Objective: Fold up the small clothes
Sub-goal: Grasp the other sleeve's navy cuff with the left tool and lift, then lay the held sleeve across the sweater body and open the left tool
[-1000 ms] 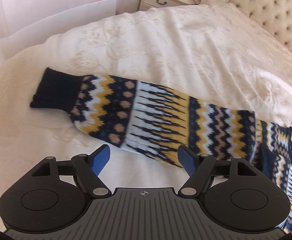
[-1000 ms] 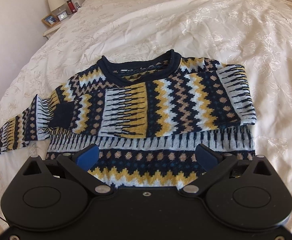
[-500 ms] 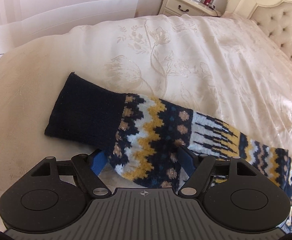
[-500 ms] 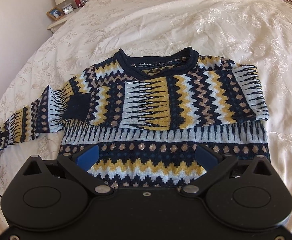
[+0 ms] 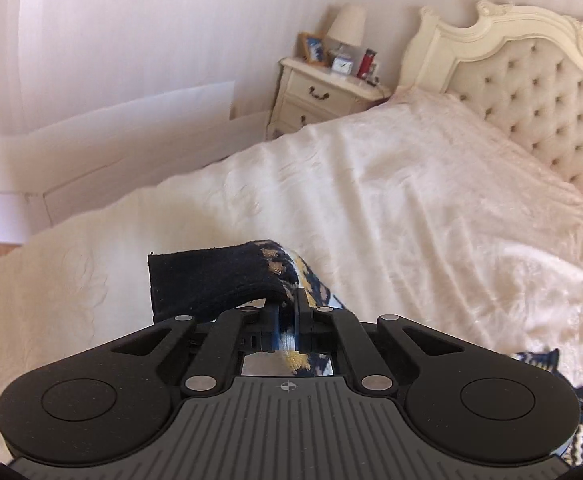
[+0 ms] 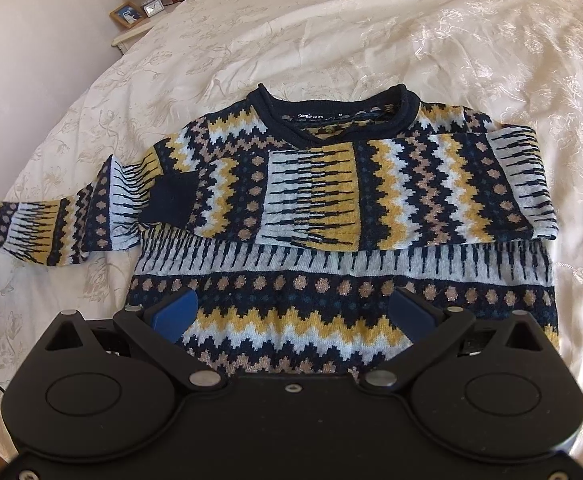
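Navy cuff pinched in left claw; right claw wide over sweater. Next: carry sleeve across.

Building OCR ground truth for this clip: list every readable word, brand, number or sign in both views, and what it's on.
"Semir": white print on the neck label inside the sweater collar.
"M": size mark on the same label, just right of the brand.
Small print beside "Semir": too small to read.
Clock on the nightstand: face blurred, unreadable.
Framed photo: no legible text.
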A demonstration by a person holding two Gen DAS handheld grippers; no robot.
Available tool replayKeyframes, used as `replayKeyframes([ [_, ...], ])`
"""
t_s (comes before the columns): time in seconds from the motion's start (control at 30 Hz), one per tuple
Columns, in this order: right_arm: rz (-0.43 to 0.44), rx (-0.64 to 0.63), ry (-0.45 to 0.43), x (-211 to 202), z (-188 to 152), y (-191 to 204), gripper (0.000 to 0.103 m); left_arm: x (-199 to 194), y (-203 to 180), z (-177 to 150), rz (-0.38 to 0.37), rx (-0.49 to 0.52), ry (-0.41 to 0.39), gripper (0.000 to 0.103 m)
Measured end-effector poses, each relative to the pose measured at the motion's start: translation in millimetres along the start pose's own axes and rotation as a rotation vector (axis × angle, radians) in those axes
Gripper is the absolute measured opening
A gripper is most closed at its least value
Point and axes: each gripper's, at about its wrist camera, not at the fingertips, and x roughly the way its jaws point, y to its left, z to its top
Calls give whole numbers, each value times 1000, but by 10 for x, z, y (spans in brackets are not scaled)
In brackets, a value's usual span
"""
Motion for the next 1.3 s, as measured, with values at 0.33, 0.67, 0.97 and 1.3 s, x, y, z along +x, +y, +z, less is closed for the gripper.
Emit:
replayKeyframes([
  [0.33, 48, 26, -18, -128, -43, -344, 102, -734, -1379, 223, -219, 194, -164, 6],
  [0.67, 39, 98, -42, -321, -95, -906, 102, -513, -2908, -513, -439, 306, -36, 6],
  [0.97, 7, 152, -43, -396, -135, -1311, 102, -181, -3975, -1484, -517, 476, 138, 7],
  [1.3, -5, 169, -37, -299, -97, -1413, 102, -313, -4175, -1745, -670, 588, 202, 67],
])
